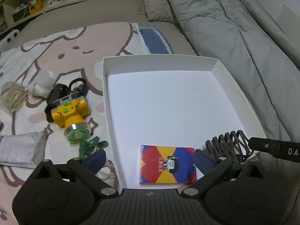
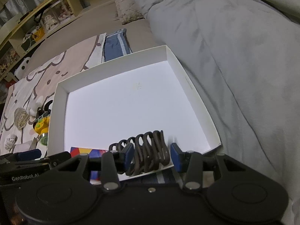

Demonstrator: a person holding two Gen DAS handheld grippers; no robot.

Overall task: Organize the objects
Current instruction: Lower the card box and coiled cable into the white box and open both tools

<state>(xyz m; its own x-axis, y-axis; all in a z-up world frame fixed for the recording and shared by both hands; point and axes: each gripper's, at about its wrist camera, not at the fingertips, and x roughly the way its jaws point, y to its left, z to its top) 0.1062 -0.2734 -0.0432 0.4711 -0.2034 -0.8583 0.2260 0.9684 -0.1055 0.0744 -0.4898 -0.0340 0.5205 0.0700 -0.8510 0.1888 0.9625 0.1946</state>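
The right gripper (image 2: 152, 154) tilts steeply down over the near edge of the white box (image 2: 180, 69), its blue pads part way apart with a dark brown coiled hair tie (image 2: 148, 153) between them; the left pad sits against the coils, while a gap shows before the right pad, so the tie looks loose rather than squeezed, lying on the box floor at its near right corner. The left gripper (image 1: 149, 160) also points steeply down, its jaws spread wide and holding nothing. One blue pad hangs outside the box's left wall over a green clip (image 1: 90, 146); the other is inside, beside a flat packet (image 1: 167, 165) printed in red, yellow and blue diamonds with a small cartoon figure. The packet lies flat on the box floor near the front edge, between the pads but untouched. Left of the box, on a pink cartoon blanket (image 1: 56, 46), lie a yellow headlamp (image 1: 70, 112) with a green-rimmed lens and black strap, a silver pouch (image 1: 20, 148), a clear bag of rubber bands (image 1: 13, 97) and something white and crumpled (image 1: 43, 86). A grey quilt (image 1: 234, 37) lies heaped to the right of the box.
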